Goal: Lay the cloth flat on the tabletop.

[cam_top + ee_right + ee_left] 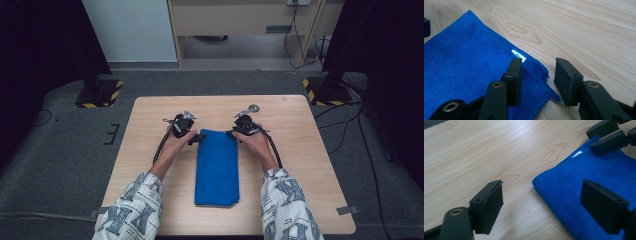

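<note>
From the high view, a folded blue cloth (217,167) lies on the pale wooden worktop (300,150) as a long rectangle, its long axis running from the person's edge toward the far edge. The left hand-held gripper (198,137) sits at the cloth's far left corner and the right hand-held gripper (233,133) at its far right corner, both pointing inward at the cloth between them.

The left gripper view adds the cloth's (596,190) fine looped weave, a rounded folded edge and a small white label (577,154) near the opposite gripper's black jaws. Here the left hand-held gripper (541,202) stands wide apart, one jaw over bare wood, the other over the cloth, with the corner between them and nothing gripped.

The right gripper view shows the cloth's (466,67) stitched hem and label (519,55) beside its left jaw. The right hand-held gripper (537,82) is partly open, straddling the corner, the pads apparently not yet pressing.
</note>
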The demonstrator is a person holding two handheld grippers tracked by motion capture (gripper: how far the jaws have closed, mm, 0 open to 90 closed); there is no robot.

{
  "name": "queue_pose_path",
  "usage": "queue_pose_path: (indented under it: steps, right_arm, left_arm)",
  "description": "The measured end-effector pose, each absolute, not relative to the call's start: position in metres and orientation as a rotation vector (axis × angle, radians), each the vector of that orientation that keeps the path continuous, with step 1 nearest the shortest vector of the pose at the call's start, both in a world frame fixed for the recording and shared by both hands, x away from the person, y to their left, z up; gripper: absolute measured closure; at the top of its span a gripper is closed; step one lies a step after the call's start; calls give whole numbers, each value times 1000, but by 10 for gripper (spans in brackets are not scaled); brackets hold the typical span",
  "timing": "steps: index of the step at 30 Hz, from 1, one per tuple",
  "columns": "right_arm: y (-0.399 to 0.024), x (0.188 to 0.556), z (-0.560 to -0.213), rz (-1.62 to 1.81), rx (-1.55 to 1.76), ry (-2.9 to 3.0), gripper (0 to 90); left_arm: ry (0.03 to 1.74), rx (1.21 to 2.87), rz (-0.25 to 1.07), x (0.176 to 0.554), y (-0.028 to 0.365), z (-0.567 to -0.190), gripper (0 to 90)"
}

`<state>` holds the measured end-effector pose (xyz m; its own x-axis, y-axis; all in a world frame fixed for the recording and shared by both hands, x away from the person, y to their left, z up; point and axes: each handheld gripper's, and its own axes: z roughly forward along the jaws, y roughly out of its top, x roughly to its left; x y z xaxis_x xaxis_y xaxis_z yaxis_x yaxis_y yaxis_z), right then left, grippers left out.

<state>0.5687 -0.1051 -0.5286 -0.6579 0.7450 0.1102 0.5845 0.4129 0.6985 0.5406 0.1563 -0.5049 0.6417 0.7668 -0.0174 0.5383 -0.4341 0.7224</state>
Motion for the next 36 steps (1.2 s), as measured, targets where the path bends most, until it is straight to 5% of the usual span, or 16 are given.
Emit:
queue_pose_path:
  steps: [3, 9, 21, 30, 36]
  right_arm:
    - [-103, 567, -528, 1074, 1146, 2468, 743]
    - [-100, 564, -528, 1078, 1131, 2478, 856]
    - [-95, 557, -526, 1022, 1125, 2457, 871]
    - [-99, 549, -519, 1067, 1122, 2423, 875]
    - [-105, 539, -508, 1106, 1119, 2376, 875]
  left_arm:
    - [1017, 2141, 407, 542, 156, -507, 205]
    - [1056, 2122, 406, 545, 154, -512, 286]
    - [1078, 2139, 386, 553, 144, -528, 508]
    - [1040, 2145, 380, 545, 133, -525, 838]
    - [1018, 2104, 415, 535, 130, -513, 869]
